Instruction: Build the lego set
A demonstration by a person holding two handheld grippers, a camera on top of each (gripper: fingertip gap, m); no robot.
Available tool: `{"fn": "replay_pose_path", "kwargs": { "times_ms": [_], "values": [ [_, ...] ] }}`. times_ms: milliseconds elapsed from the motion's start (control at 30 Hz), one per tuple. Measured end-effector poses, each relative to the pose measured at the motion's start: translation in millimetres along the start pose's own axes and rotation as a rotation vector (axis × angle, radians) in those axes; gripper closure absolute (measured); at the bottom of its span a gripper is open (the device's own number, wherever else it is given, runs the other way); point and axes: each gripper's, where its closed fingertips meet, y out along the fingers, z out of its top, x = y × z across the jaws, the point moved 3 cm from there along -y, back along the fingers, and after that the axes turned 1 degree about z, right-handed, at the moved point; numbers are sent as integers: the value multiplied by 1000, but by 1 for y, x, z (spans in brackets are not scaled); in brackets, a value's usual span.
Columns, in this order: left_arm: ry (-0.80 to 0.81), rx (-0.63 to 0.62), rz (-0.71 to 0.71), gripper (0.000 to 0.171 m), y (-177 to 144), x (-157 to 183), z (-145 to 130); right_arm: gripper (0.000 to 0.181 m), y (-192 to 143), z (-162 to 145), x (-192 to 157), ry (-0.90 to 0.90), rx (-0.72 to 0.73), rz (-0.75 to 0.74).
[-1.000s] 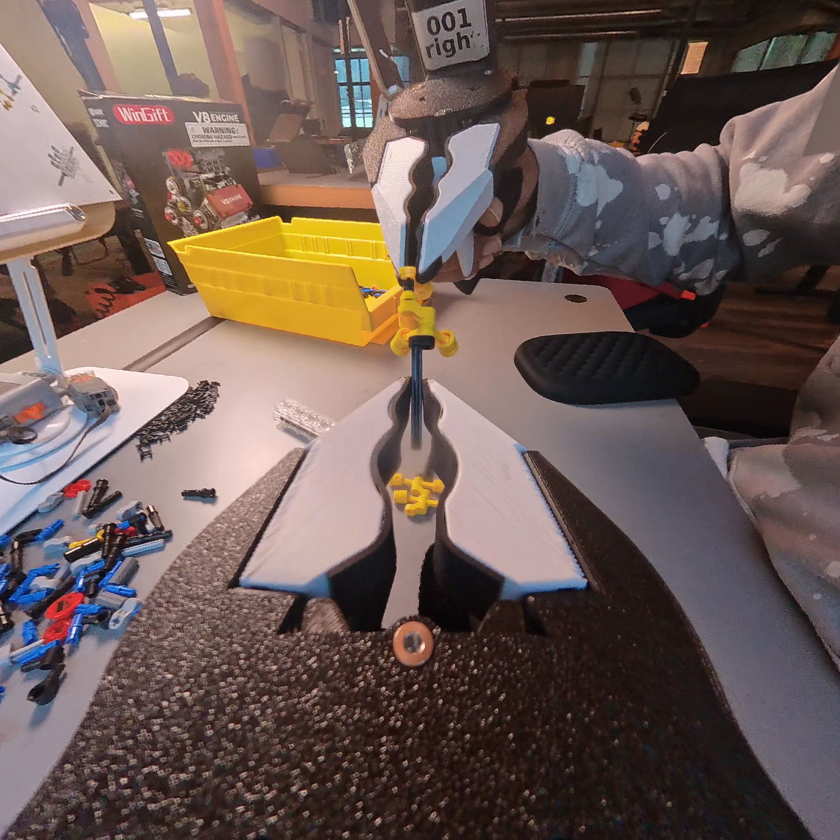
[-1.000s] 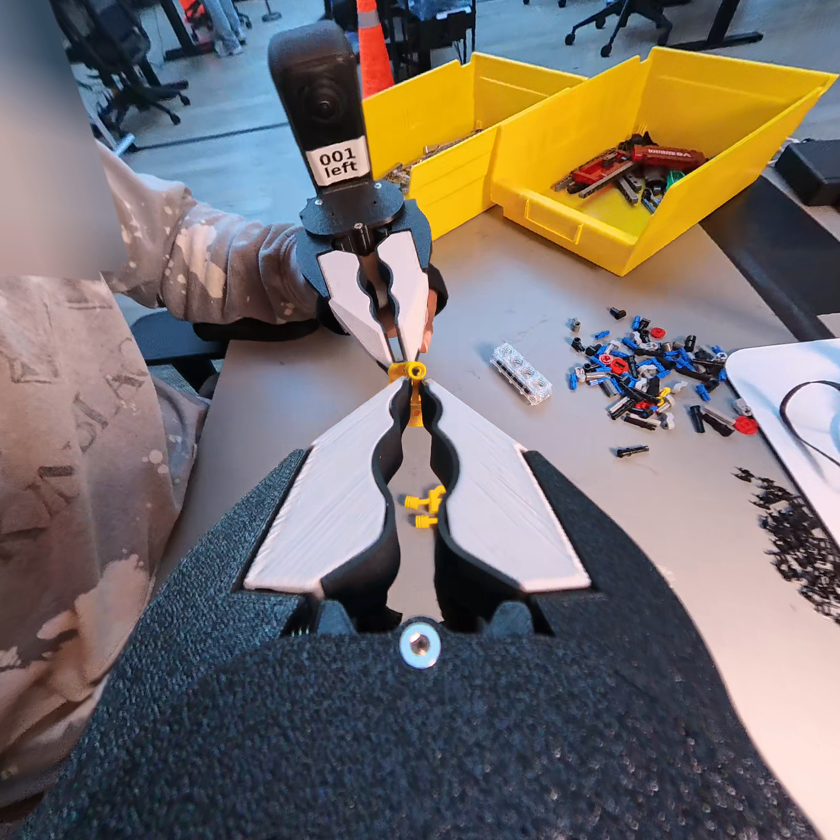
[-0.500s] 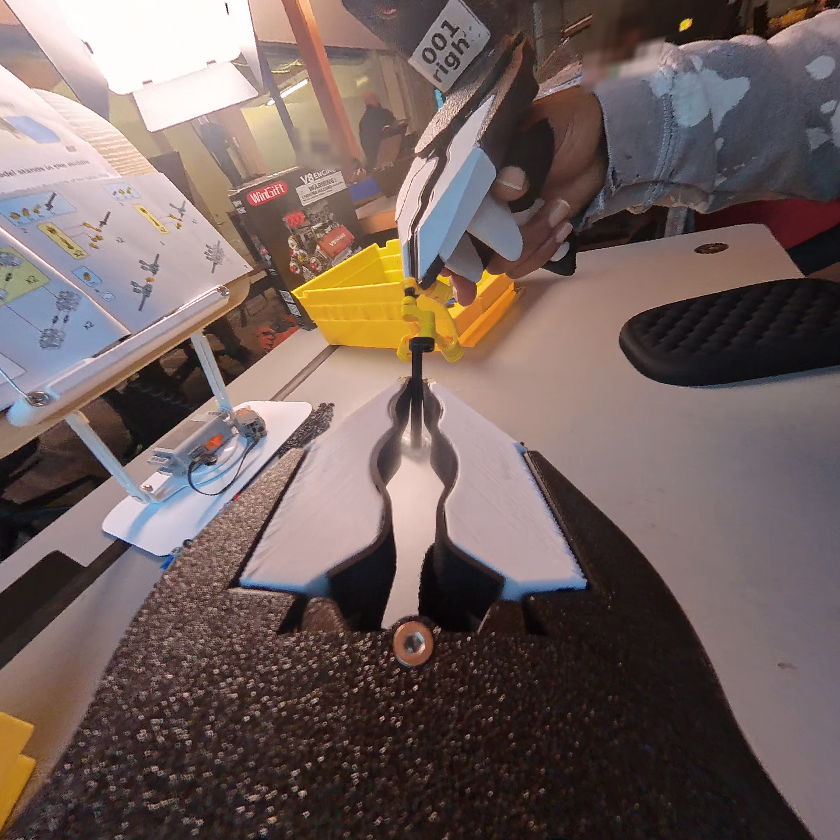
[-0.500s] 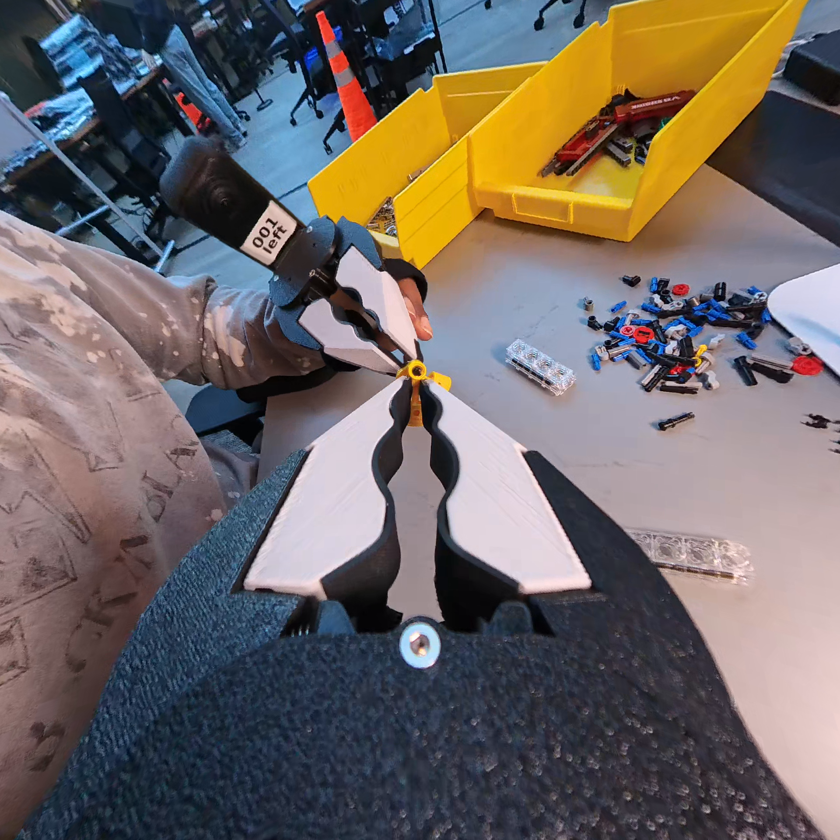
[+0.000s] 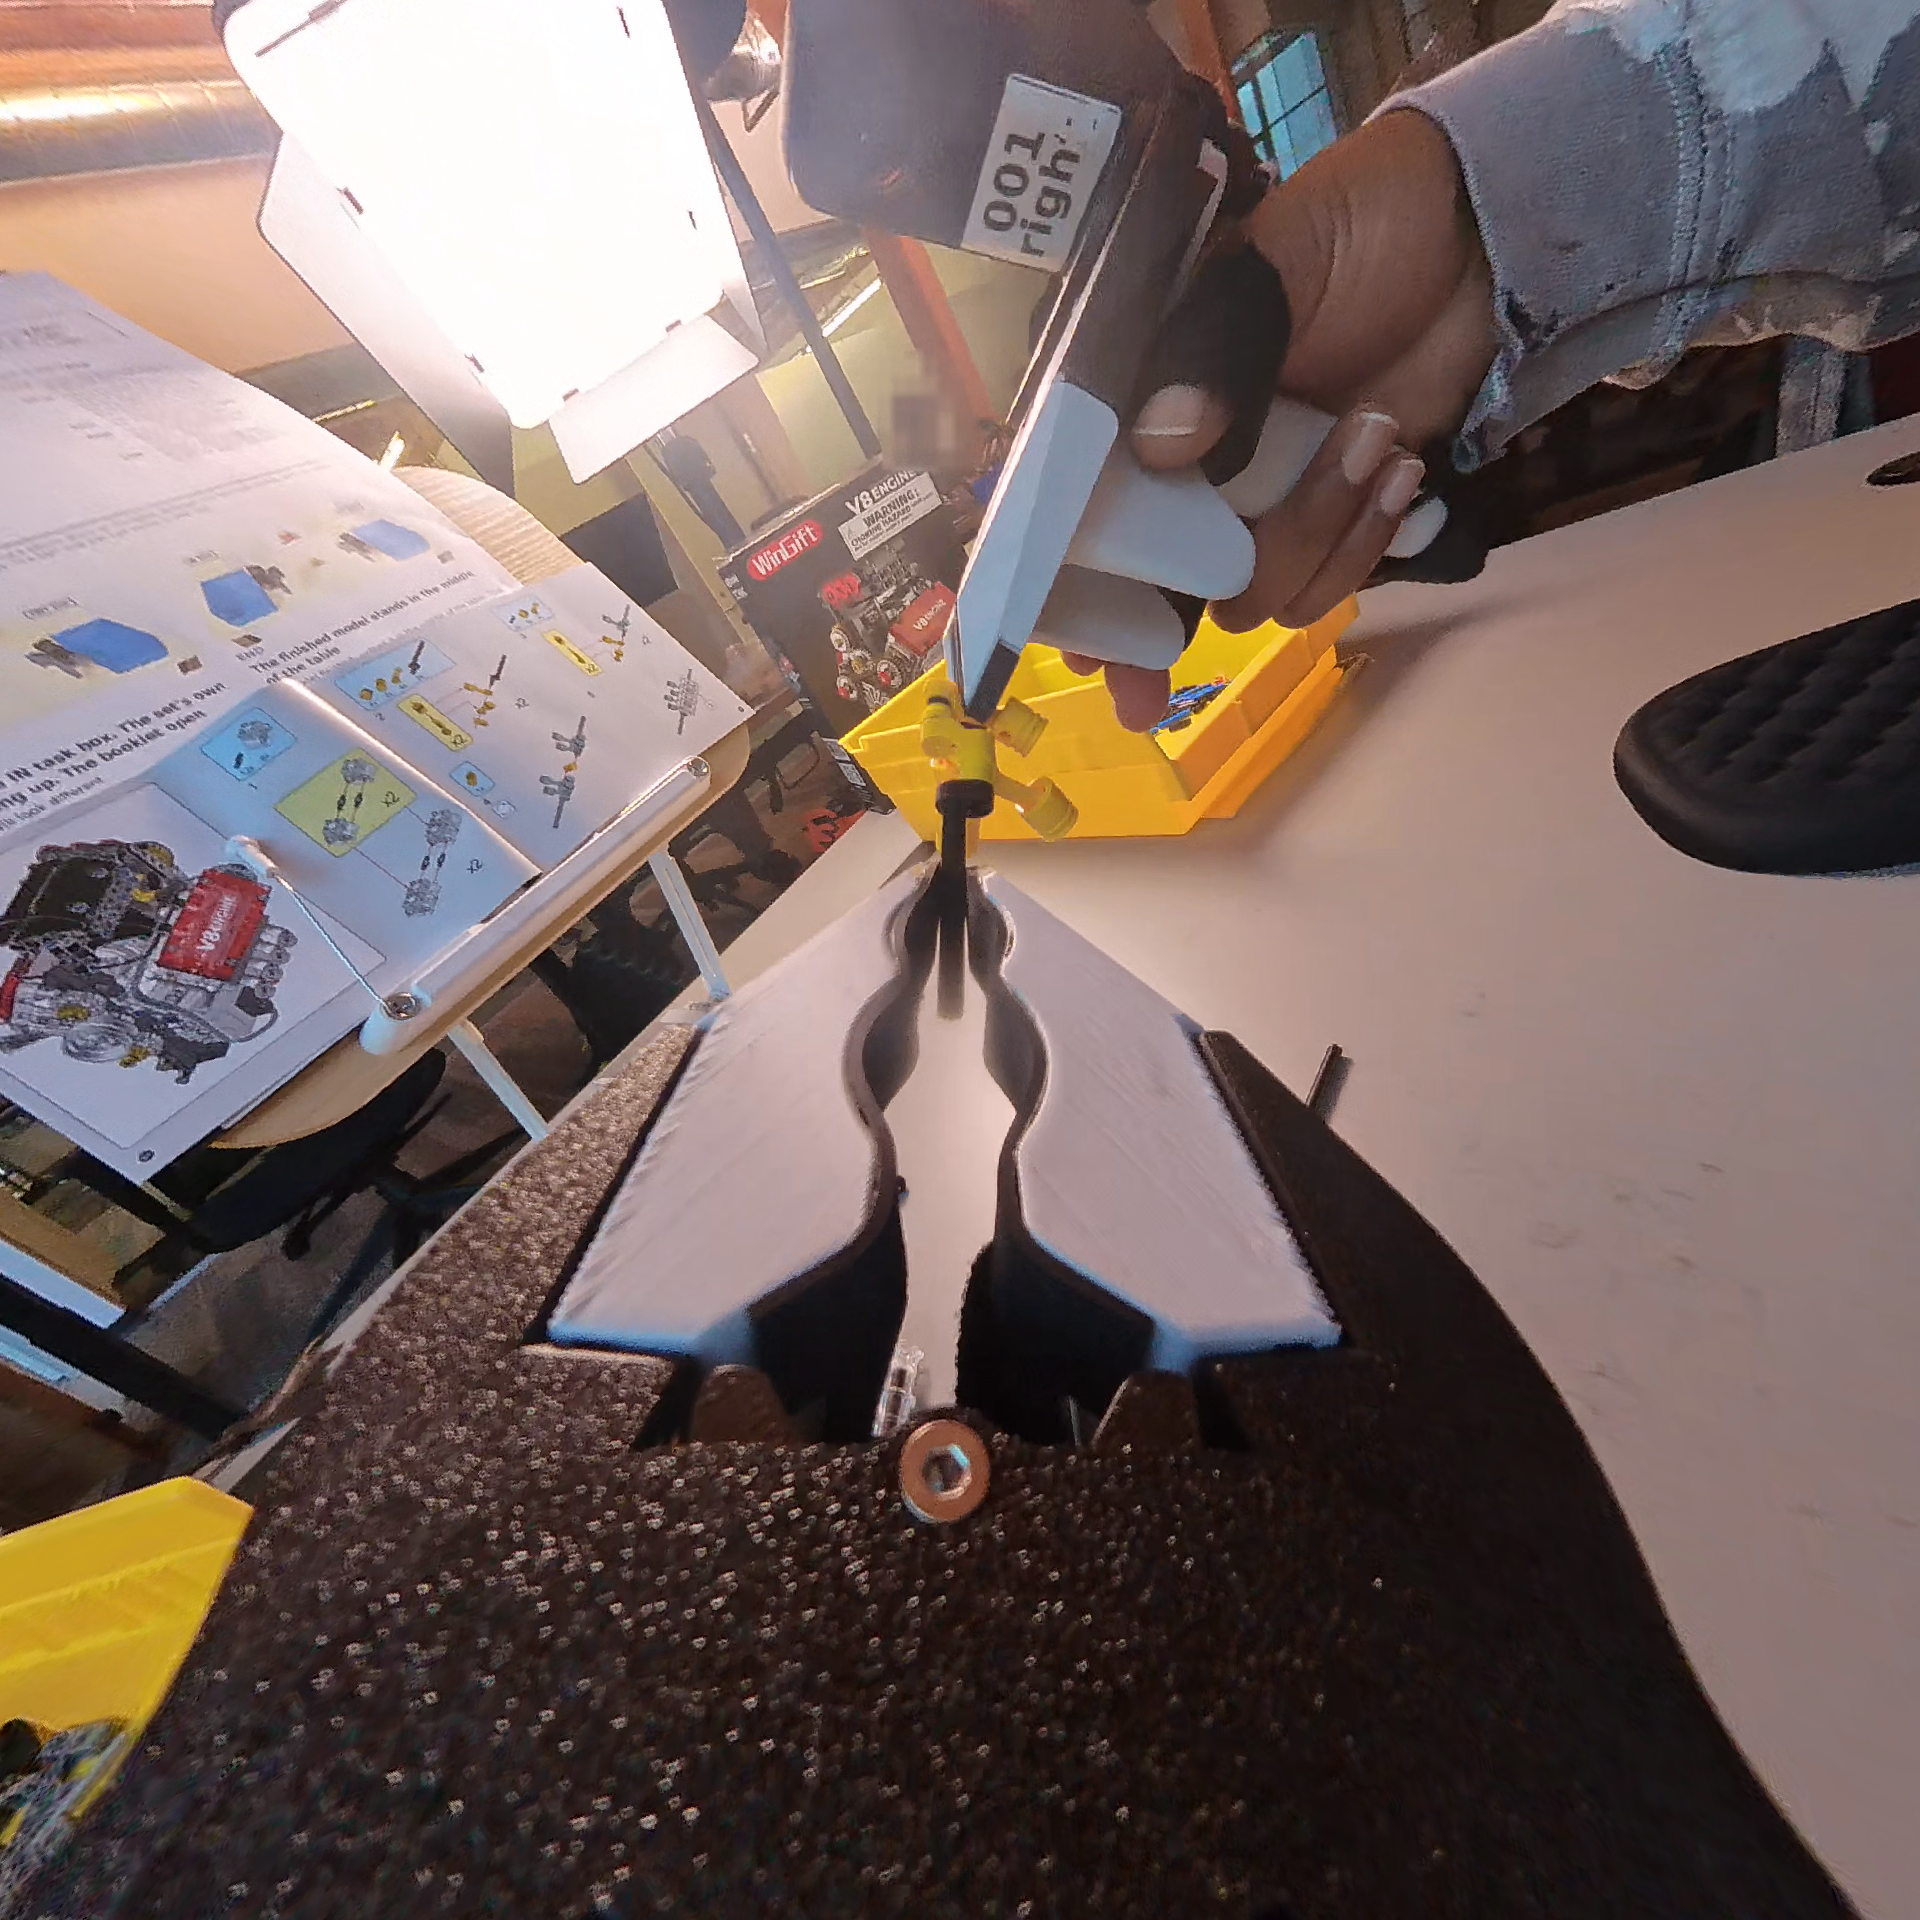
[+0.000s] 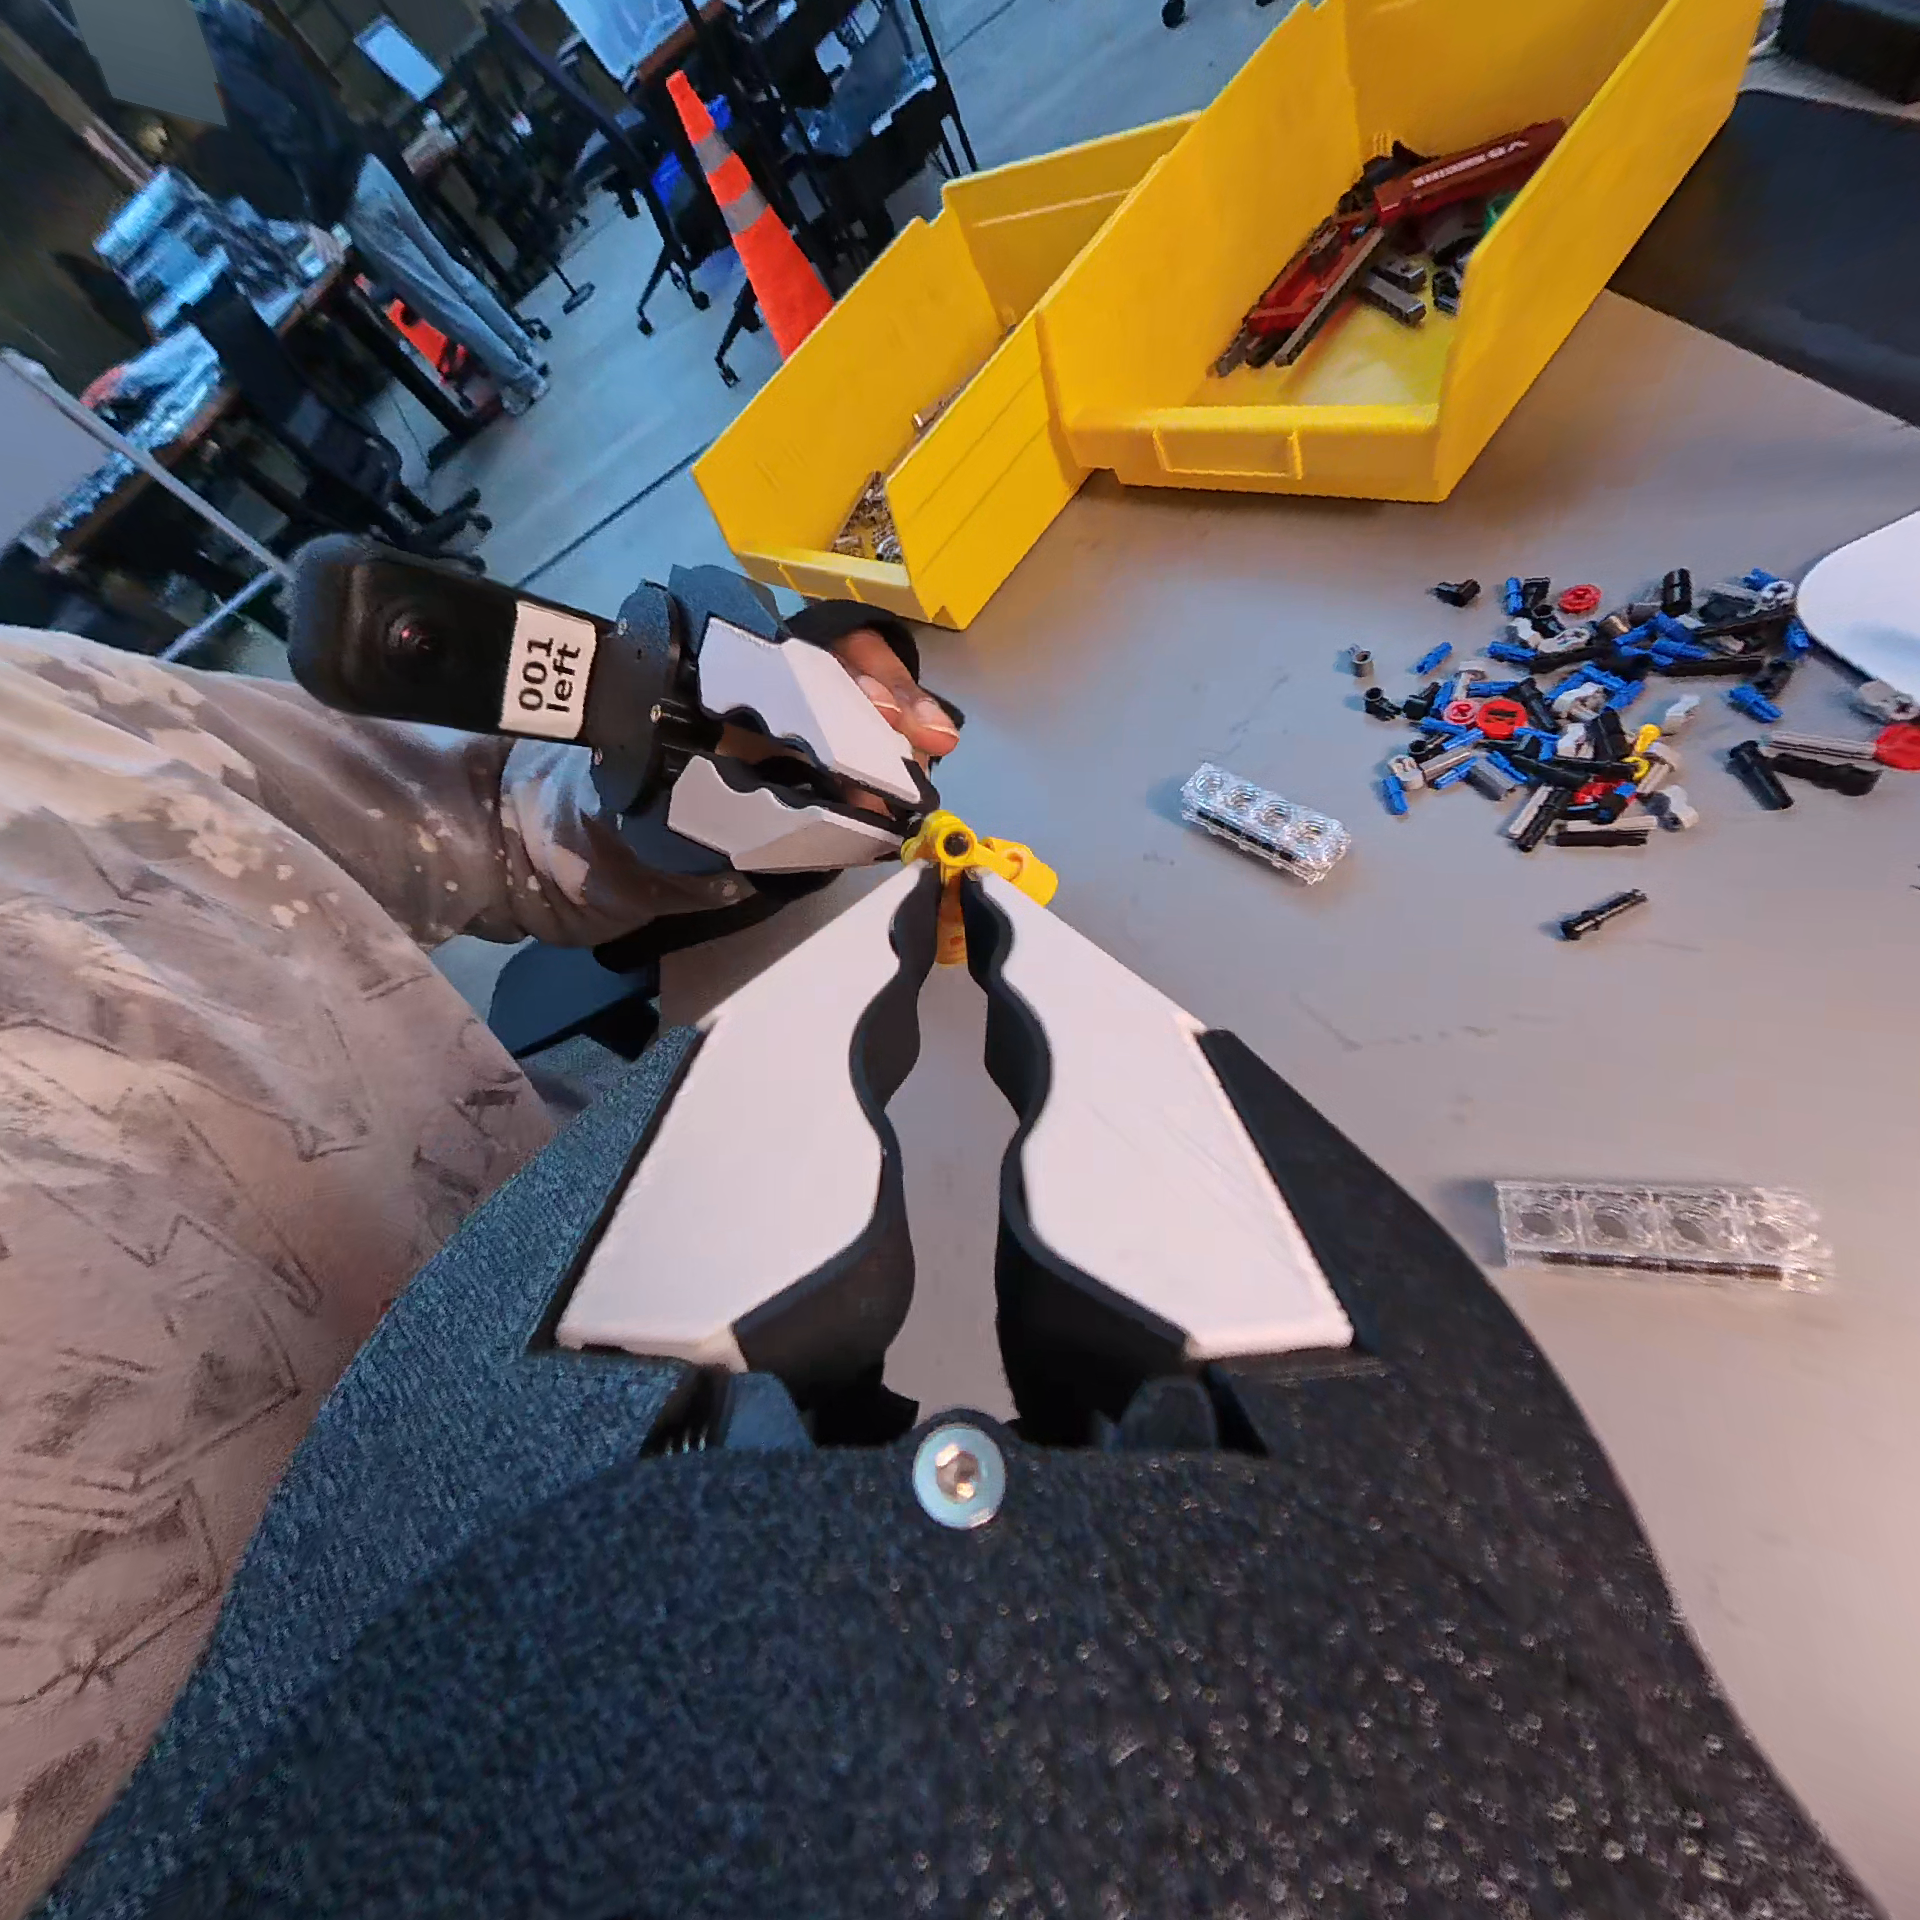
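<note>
My left tool pinches the black axle steady; my right tool pinches the yellow connector for seating.

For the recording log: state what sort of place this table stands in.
Probably a shared workshop or lab hall, not a home. An orange traffic cone stands on the open concrete floor among black wheeled office chairs, yellow plastic parts bins sit on the grey table, and a bright panel studio lamp hangs over it.
</note>
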Motion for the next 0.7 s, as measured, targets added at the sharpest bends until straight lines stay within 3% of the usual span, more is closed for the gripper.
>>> {"fn": "replay_pose_path", "kwargs": {
  "times_ms": [700],
  "values": [
    [8, 6, 21, 169, -4, -4, 5, 157, -2, 9, -23, -228, -84, -81]
  ]
}}
